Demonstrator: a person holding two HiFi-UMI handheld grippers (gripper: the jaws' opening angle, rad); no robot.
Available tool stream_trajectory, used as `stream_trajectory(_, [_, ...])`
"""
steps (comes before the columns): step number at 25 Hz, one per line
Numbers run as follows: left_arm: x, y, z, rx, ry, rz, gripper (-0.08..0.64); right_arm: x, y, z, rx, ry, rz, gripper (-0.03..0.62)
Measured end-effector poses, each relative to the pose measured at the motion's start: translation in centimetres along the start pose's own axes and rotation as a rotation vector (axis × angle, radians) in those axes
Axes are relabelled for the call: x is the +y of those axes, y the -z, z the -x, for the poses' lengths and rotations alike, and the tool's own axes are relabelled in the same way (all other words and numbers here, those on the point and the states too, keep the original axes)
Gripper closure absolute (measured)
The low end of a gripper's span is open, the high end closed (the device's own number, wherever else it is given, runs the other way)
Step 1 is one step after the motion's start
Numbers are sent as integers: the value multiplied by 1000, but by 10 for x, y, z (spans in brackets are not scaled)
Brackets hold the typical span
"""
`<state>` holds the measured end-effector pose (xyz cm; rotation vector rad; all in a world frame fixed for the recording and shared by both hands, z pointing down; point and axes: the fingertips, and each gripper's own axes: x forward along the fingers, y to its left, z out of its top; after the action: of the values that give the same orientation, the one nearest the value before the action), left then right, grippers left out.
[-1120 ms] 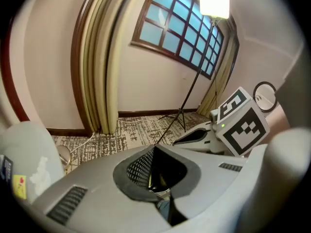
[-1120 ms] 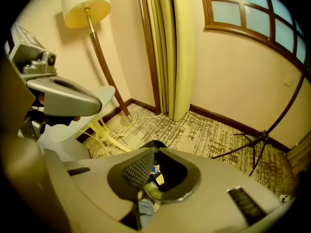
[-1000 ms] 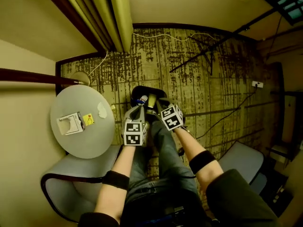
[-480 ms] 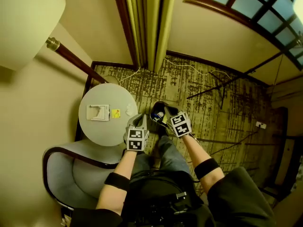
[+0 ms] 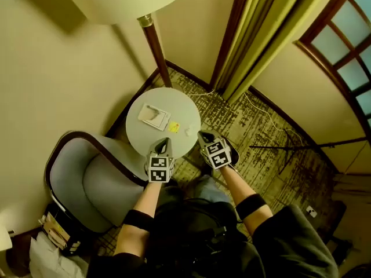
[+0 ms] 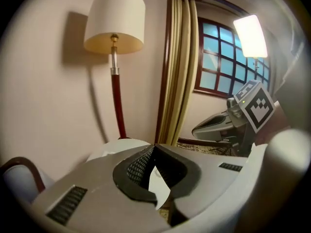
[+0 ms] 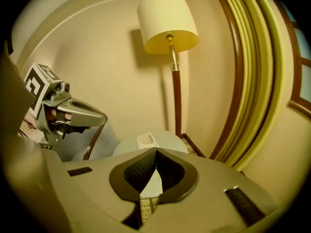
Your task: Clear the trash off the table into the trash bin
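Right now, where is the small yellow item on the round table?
Head view: the small yellow item lies near the middle of the round table, between the white tray on its left and a white crumpled scrap on its right.

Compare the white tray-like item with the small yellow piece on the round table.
Colour: the white tray-like item is white, and the yellow piece is bright yellow.
Size: the white tray-like item is clearly larger than the yellow piece.
Shape: the white tray-like item seems to have a rim and an inner recess, while the yellow piece looks like a flat small square.
Shared: both lie on the round table, side by side but apart.
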<state>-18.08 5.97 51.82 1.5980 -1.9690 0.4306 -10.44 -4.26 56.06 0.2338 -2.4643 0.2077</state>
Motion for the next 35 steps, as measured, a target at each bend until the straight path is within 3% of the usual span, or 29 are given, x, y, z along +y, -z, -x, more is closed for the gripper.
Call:
stream_trajectory(5, [58, 20, 36, -26, -149, 80, 560, 62, -35, -24, 5, -130, 108, 592])
stream_trajectory(11, [80, 31, 65, -47, -181, 177, 560, 113, -51, -36, 20, -226, 172, 592])
stream_trajectory(18, [100, 54, 77, -47, -257, 182, 560, 124, -40, -37, 50, -246, 193, 592])
stream_trajectory(22, [94, 48, 80, -50, -235, 217, 560, 122, -34, -34, 70, -238, 185, 592])
stream_trajectory(26, [93, 55, 70, -40, -224, 199, 560, 114, -23, -37, 87, -222, 176, 589])
stream_trajectory(32, [80, 63, 42, -1, -194, 164, 560, 83, 6, -48, 147, -145, 172, 551])
stream_trajectory(35, [64, 60, 27, 8, -155, 163, 560, 65, 28, -59, 195, -128, 168, 490])
